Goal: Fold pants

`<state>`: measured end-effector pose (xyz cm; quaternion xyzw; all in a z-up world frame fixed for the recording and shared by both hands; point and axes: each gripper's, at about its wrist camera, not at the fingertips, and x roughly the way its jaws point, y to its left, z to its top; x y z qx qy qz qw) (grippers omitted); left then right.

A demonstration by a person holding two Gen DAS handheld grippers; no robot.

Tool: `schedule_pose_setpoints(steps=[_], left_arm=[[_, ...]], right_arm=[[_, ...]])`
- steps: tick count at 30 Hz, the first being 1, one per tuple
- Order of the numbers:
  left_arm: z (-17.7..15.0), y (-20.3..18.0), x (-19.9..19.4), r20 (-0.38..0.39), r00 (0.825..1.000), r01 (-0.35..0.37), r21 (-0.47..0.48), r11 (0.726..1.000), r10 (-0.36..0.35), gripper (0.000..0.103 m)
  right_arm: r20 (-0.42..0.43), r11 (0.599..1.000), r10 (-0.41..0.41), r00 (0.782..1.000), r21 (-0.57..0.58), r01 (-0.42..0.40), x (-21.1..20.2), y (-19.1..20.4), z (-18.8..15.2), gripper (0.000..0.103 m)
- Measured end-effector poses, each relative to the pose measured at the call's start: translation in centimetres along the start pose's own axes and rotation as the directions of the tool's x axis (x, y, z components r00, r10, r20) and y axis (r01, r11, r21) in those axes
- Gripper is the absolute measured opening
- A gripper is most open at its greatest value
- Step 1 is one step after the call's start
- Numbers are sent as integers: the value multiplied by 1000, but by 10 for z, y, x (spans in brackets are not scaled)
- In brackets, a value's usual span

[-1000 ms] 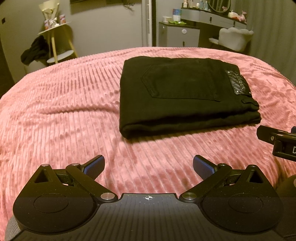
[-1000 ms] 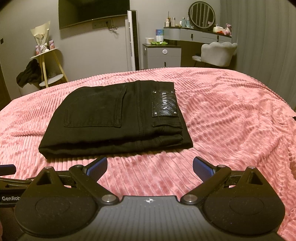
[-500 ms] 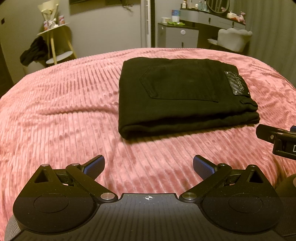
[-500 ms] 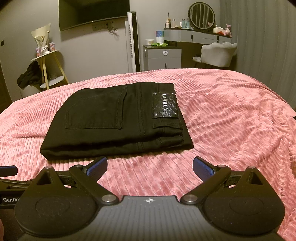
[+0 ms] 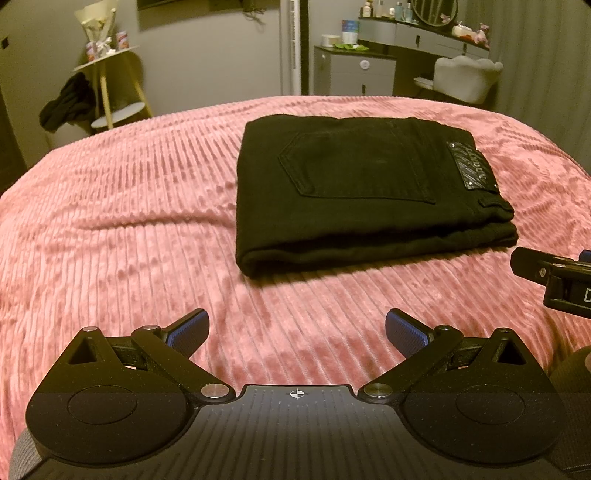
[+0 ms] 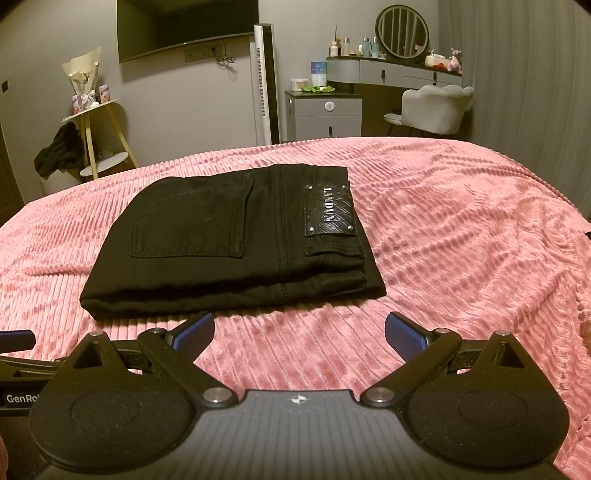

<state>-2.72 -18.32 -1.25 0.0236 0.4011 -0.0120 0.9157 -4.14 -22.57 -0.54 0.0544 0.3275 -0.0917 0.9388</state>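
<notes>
Both tongs [image 5: 295, 328] [image 6: 299, 330] agape (empty); pants [image 6: 236, 240] folded.

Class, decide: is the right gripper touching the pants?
Apart. The right wrist view shows a strip of pink blanket between the open right gripper and the folded pants.

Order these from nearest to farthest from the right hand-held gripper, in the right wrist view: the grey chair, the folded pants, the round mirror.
From the right hand-held gripper:
1. Folded pants, just ahead on the pink bed cover, slightly left.
2. Grey chair, beyond the bed, right.
3. Round mirror, on the dresser behind the chair.
</notes>
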Motion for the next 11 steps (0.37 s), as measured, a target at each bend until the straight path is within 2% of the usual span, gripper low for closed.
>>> schedule_pose_setpoints(steps=[11], left_arm=[[-1,-1,0,10,1000,-6,23,1000,6,103]], right_arm=[[0,1000,-1,1000,2,1,0,1,0,99]])
